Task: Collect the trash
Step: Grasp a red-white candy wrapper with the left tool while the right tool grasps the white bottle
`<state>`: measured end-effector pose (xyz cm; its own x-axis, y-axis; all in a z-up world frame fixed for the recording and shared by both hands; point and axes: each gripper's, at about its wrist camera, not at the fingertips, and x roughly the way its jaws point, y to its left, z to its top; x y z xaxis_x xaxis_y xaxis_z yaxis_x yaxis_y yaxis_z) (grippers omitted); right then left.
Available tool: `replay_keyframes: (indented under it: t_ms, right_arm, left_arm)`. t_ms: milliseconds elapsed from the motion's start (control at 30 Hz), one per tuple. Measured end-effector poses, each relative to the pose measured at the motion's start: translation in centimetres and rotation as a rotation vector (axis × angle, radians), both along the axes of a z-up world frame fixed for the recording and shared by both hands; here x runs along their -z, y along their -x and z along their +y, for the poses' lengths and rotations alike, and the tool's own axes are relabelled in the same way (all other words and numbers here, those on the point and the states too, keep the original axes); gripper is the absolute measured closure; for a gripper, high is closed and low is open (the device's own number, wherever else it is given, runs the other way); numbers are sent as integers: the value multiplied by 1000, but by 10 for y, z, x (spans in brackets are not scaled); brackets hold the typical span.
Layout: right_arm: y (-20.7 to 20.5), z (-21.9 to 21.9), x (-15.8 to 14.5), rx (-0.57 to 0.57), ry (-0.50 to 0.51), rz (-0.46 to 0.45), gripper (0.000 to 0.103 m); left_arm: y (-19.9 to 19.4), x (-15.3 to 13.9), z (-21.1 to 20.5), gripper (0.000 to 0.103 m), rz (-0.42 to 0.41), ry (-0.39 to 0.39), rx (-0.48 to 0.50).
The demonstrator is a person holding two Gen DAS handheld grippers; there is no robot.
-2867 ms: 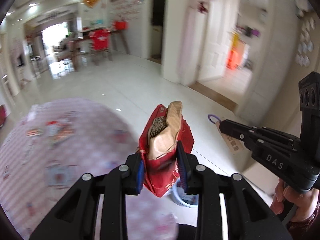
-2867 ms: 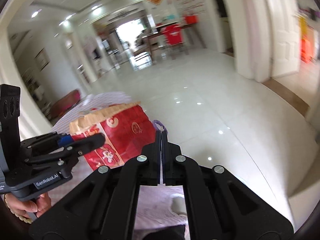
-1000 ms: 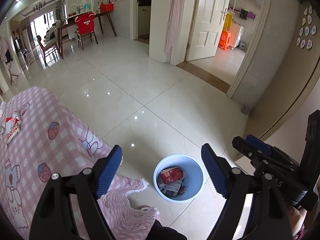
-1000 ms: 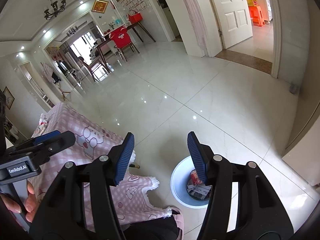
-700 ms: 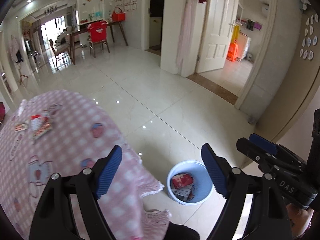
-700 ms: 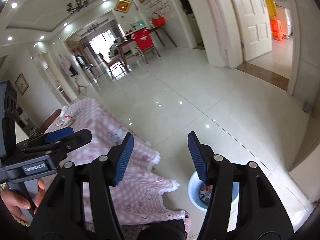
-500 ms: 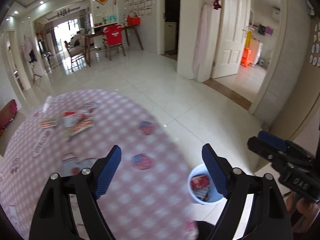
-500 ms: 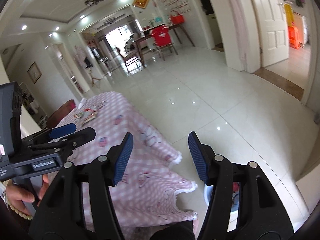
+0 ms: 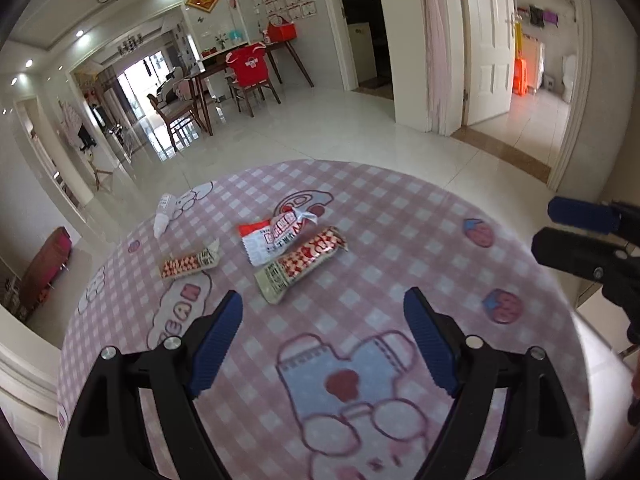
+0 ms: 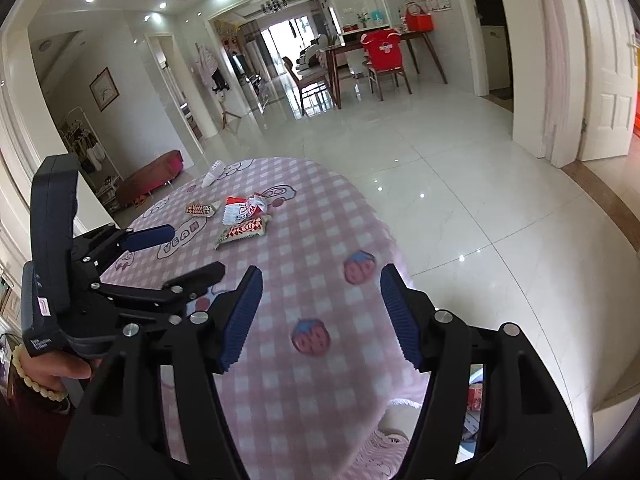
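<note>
left tongs (image 9: pixel 322 344): wide apart, empty, low centre of the left wrist frame. right tongs (image 10: pixel 320 316): jaws opening, nothing between them.
long wrapper (image 9: pixel 301 265): on the pink checked desk (image 9: pixel 420 240), just above the left tongs' gap, long axis running lower left to upper right.
red-white packet (image 9: pixel 276 236): touching its upper side.
small wrapper (image 9: pixel 190 264): further left, apart.
judgement: left tongs nearer; in the right wrist frame the trash lies well off, upper left.

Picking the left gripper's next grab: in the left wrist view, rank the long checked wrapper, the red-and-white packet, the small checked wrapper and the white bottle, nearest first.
1. Long checked wrapper, just ahead of the left gripper.
2. Red-and-white packet, behind it.
3. Small checked wrapper, off left; close call with the packet.
4. White bottle, far left edge.
</note>
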<state>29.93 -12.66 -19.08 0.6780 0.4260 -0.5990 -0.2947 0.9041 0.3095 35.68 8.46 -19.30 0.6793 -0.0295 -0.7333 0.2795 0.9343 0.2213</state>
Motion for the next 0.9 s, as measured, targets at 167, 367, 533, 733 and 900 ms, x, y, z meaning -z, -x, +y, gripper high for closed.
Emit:
replay_keyframes:
  t_ms: [167, 367, 533, 733, 900]
  right_arm:
    - [-26, 21, 5, -30, 20, 11, 42]
    - [-42, 31, 8, -36, 27, 17, 42]
    - [-48, 37, 5, -40, 32, 20, 41]
    - [-48, 57, -2, -74, 51, 17, 40]
    - [-55, 85, -7, -116, 64, 17, 40]
  left_arm:
    - [-29, 14, 5, 37, 34, -13, 24]
    - [-51, 26, 13, 59, 63, 56, 61]
    - [-52, 27, 19, 89, 71, 82, 66]
    - [-38, 15, 48, 97, 72, 171, 37]
    - [-27, -4, 90, 97, 21, 236, -59]
